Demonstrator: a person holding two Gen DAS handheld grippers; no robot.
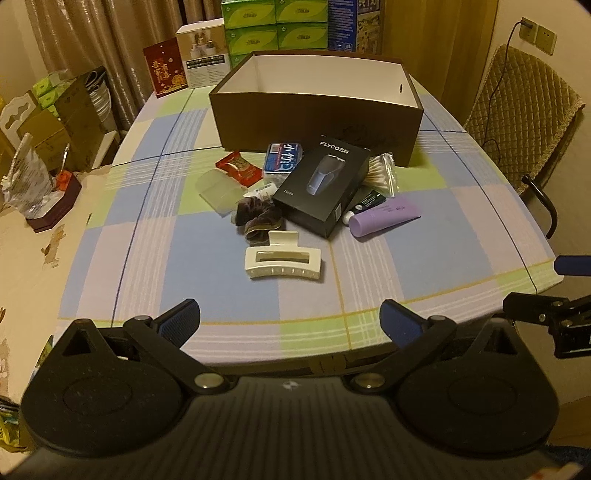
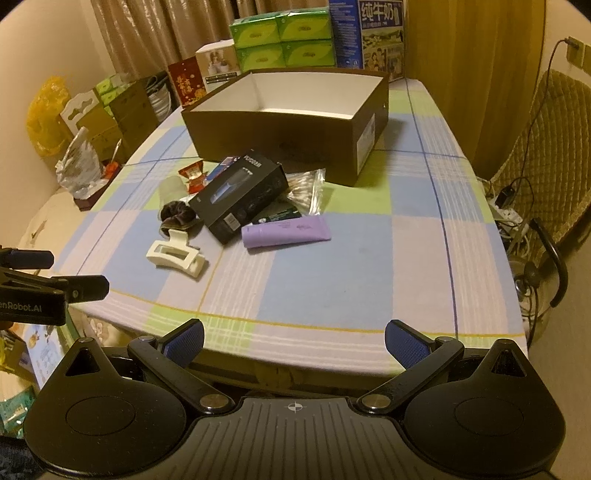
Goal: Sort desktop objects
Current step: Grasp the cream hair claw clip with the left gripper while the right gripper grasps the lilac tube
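An open brown box (image 1: 317,122) (image 2: 280,144) with a white inside stands at the back of the checked table. In front of it lies a pile: a black shaver box (image 1: 321,188) (image 2: 240,195), a purple tube (image 1: 384,216) (image 2: 286,230), a cream hair claw (image 1: 282,260) (image 2: 175,254), a dark scrunchie (image 1: 258,219) (image 2: 177,216), a bag of cotton swabs (image 1: 382,171) (image 2: 304,188), a red packet (image 1: 240,168) (image 2: 194,173) and a blue pack (image 1: 284,157). My left gripper (image 1: 291,319) hangs open at the near edge, nothing between its fingers. So does my right gripper (image 2: 293,341).
Green tissue packs (image 1: 277,27) (image 2: 280,40), a milk carton box (image 2: 369,37) and gift boxes line the far edge. A quilted chair (image 1: 524,110) (image 2: 546,147) stands on the right with cables near it. Cartons and bags crowd the left side (image 1: 48,147).
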